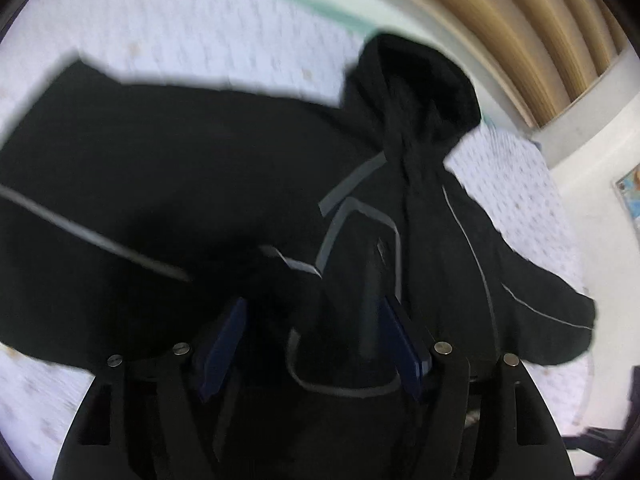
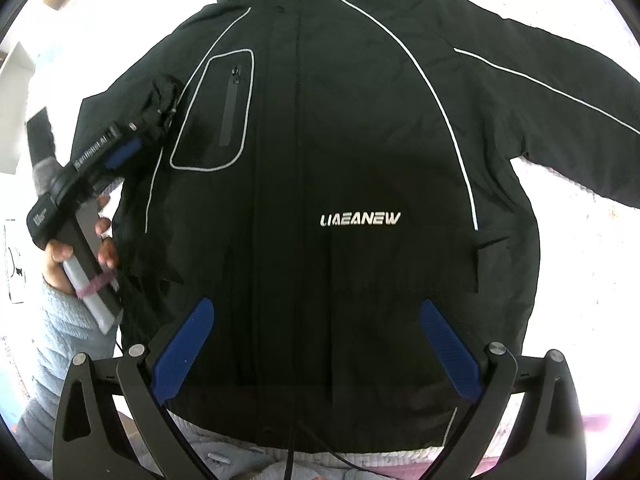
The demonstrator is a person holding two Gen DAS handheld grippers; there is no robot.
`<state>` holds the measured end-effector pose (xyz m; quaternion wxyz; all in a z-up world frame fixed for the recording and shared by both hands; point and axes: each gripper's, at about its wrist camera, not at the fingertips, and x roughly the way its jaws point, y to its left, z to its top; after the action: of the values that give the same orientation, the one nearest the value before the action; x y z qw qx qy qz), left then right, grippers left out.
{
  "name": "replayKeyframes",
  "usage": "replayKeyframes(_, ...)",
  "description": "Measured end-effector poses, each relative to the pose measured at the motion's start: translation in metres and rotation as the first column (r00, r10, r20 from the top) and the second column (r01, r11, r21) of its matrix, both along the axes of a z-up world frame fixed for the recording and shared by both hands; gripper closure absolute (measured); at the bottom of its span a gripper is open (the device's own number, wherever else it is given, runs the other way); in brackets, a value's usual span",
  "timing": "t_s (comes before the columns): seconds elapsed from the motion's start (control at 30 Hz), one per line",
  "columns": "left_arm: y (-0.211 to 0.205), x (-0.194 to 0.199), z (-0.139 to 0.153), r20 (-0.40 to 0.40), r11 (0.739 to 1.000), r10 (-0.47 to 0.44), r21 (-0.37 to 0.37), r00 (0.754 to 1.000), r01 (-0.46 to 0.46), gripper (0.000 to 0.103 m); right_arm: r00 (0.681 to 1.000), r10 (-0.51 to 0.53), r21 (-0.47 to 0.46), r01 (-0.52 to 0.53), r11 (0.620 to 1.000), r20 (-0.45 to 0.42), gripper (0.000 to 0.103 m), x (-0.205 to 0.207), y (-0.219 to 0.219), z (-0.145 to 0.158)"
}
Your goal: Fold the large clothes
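Jacket [image 2: 320, 160] flat beneath open right tongs [image 2: 316, 344], front up

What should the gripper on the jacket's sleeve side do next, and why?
Probably draw the left gripper back from the jacket. Its blue pads stand apart over the black cloth and seem to pinch nothing, and the sleeve on that side already lies folded onto the chest.
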<state>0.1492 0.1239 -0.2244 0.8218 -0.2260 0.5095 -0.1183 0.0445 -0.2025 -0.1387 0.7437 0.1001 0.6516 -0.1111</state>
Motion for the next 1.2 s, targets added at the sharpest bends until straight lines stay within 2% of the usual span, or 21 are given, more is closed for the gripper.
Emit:
replayKeyframes(0.1, 0.005, -0.011, -0.001, -0.042, 0.994, 0.019, -0.106, 0.999, -0.023, 0.033, 1.000, 0.021, -0.012, -0.021, 1.000, 0.022, 0.000, 0.009, 0.001, 0.005)
replayKeyframes(0.2, 0.019, -0.023, 0.016, -0.058, 0.975, 0.047, -0.215, 0.997, -0.059, 0.033, 0.994, 0.075, -0.025, -0.073, 0.997, 0.079, 0.000, 0.026, 0.007, 0.018)
replayKeyframes(0.27, 0.030, -0.036, 0.035, -0.034, 0.972, 0.059, -0.227, 0.998, -0.065, 0.033, 0.981, 0.125, -0.004, -0.126, 0.992, 0.149, 0.000, 0.043, 0.015, 0.029)
replayKeyframes(0.33, 0.038, -0.048, 0.056, 0.018, 0.982, 0.065, -0.179, 0.998, -0.061, 0.033, 0.961, 0.176, 0.025, -0.186, 0.982, 0.212, 0.000, 0.063, 0.024, 0.037)
replayKeyframes(0.37, 0.045, -0.059, 0.070, 0.056, 0.990, 0.075, -0.127, 0.996, -0.068, 0.033, 0.946, 0.215, 0.032, -0.229, 0.973, 0.245, 0.000, 0.076, 0.031, 0.038)
replayKeyframes(0.47, 0.062, -0.086, 0.100, 0.138, 0.994, 0.106, -0.011, 0.985, -0.105, 0.033, 0.895, 0.340, -0.002, -0.355, 0.935, 0.289, 0.000, 0.113, 0.054, 0.025)
replayKeyframes(0.5, 0.066, -0.093, 0.106, 0.152, 0.992, 0.115, 0.031, 0.982, -0.121, 0.033, 0.882, 0.378, -0.017, -0.389, 0.921, 0.281, 0.000, 0.124, 0.061, 0.016)
replayKeyframes(0.57, 0.079, -0.108, 0.119, 0.179, 0.971, 0.129, 0.178, 0.975, -0.161, 0.033, 0.860, 0.446, -0.041, -0.451, 0.892, 0.246, 0.000, 0.153, 0.077, -0.016)
replayKeyframes(0.6, 0.084, -0.114, 0.123, 0.190, 0.959, 0.129, 0.224, 0.973, -0.171, 0.033, 0.865, 0.445, -0.034, -0.450, 0.892, 0.230, 0.000, 0.162, 0.079, -0.029)
replayKeyframes(0.63, 0.087, -0.121, 0.125, 0.200, 0.948, 0.129, 0.264, 0.971, -0.180, 0.033, 0.876, 0.426, 0.009, -0.439, 0.898, 0.224, 0.000, 0.174, 0.080, -0.046)
replayKeyframes(0.67, 0.090, -0.127, 0.125, 0.201, 0.942, 0.132, 0.279, 0.971, -0.186, 0.033, 0.884, 0.404, 0.075, -0.430, 0.899, 0.236, 0.000, 0.182, 0.079, -0.058)
replayKeyframes(0.73, 0.099, -0.134, 0.123, 0.180, 0.942, 0.145, 0.274, 0.973, -0.191, 0.033, 0.915, 0.302, 0.291, -0.375, 0.880, 0.268, 0.000, 0.202, 0.075, -0.088)
replayKeyframes(0.77, 0.103, -0.136, 0.120, 0.166, 0.943, 0.153, 0.269, 0.974, -0.194, 0.033, 0.927, 0.257, 0.361, -0.347, 0.866, 0.274, 0.000, 0.209, 0.075, -0.101)
replayKeyframes(0.8, 0.102, -0.136, 0.118, 0.158, 0.944, 0.158, 0.266, 0.975, -0.196, 0.033, 0.934, 0.231, 0.391, -0.326, 0.861, 0.272, 0.000, 0.215, 0.075, -0.111)
replayKeyframes(0.9, 0.102, -0.132, 0.108, 0.136, 0.944, 0.178, 0.256, 0.975, -0.208, 0.033, 0.938, 0.244, 0.399, -0.328, 0.857, 0.246, 0.000, 0.231, 0.086, -0.135)
replayKeyframes(0.97, 0.103, -0.130, 0.103, 0.127, 0.944, 0.189, 0.250, 0.974, -0.215, 0.033, 0.917, 0.316, 0.321, -0.383, 0.866, 0.243, 0.000, 0.237, 0.103, -0.138)
replayKeyframes(1.03, 0.099, -0.127, 0.098, 0.123, 0.945, 0.194, 0.244, 0.973, -0.219, 0.033, 0.901, 0.345, 0.291, -0.415, 0.862, 0.261, 0.001, 0.242, 0.110, -0.137)
replayKeyframes(1.07, 0.100, -0.126, 0.096, 0.118, 0.945, 0.198, 0.240, 0.973, -0.221, 0.033, 0.900, 0.334, 0.324, -0.417, 0.850, 0.281, 0.017, 0.244, 0.111, -0.135)
replayKeyframes(1.1, 0.098, -0.127, 0.095, 0.115, 0.945, 0.199, 0.240, 0.973, -0.221, 0.033, 0.908, 0.309, 0.366, -0.400, 0.840, 0.283, 0.023, 0.247, 0.109, -0.136)
replayKeyframes(1.17, 0.096, -0.127, 0.095, 0.112, 0.945, 0.196, 0.243, 0.974, -0.218, 0.033, 0.928, 0.255, 0.399, -0.349, 0.848, 0.270, 0.052, 0.251, 0.102, -0.138)
replayKeyframes(1.2, 0.094, -0.128, 0.096, 0.113, 0.946, 0.193, 0.241, 0.975, -0.215, 0.033, 0.928, 0.247, 0.401, -0.347, 0.848, 0.279, 0.053, 0.250, 0.100, -0.136)
